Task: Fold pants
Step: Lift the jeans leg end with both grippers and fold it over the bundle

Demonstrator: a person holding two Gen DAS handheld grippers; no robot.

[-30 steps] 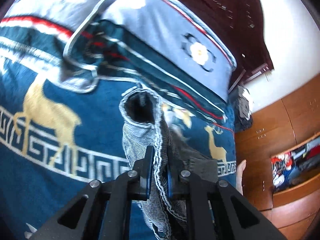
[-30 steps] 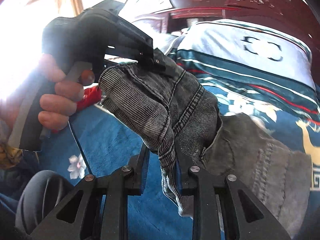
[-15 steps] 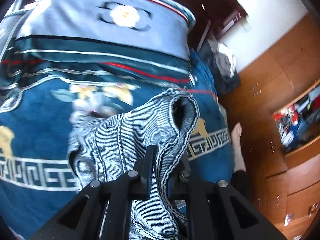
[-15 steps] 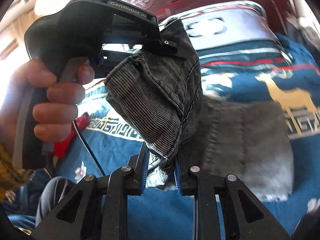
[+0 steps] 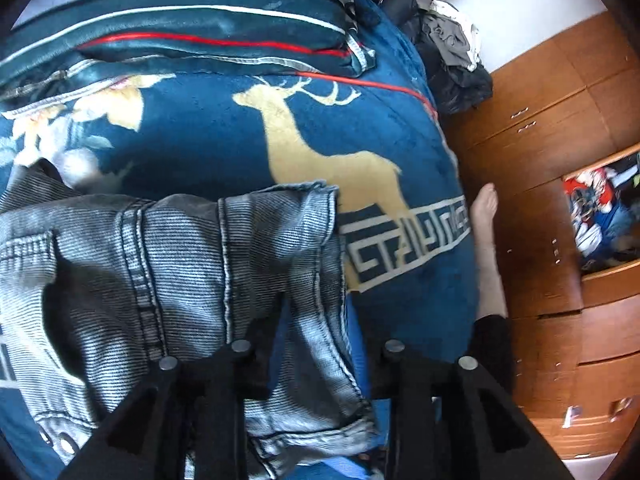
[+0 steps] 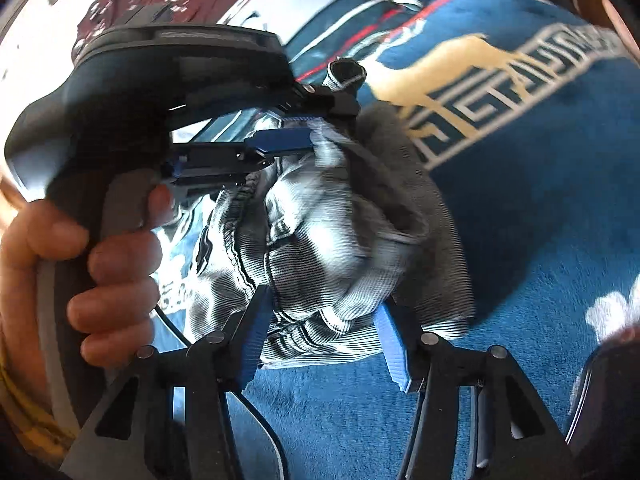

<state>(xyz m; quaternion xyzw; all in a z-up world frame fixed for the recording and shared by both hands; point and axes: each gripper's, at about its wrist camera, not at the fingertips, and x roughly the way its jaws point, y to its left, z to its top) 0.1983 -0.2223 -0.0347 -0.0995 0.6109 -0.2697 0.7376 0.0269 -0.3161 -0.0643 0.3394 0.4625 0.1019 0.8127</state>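
Observation:
The grey striped denim pants (image 5: 180, 272) lie folded on the blue deer-pattern blanket (image 5: 304, 144). My left gripper (image 5: 320, 344) is open, its fingers spread over the pants' right edge and hem. In the right wrist view the pants (image 6: 320, 248) lie bunched between my fingers; my right gripper (image 6: 324, 336) is open with its blue pads either side of the cloth. The left gripper (image 6: 304, 128) shows there too, held in a hand, jaws apart at the pants' far end.
Folded striped bedding (image 5: 192, 32) lies at the head of the bed. A pile of dark clothes (image 5: 452, 48) sits at the bed's far right corner. Wooden drawers and a wardrobe (image 5: 552, 184) stand right of the bed, with a bare foot (image 5: 484, 216) beside it.
Both grippers have opened and let go of the pants. The pants, held up in the air before, now lie on the blanket.

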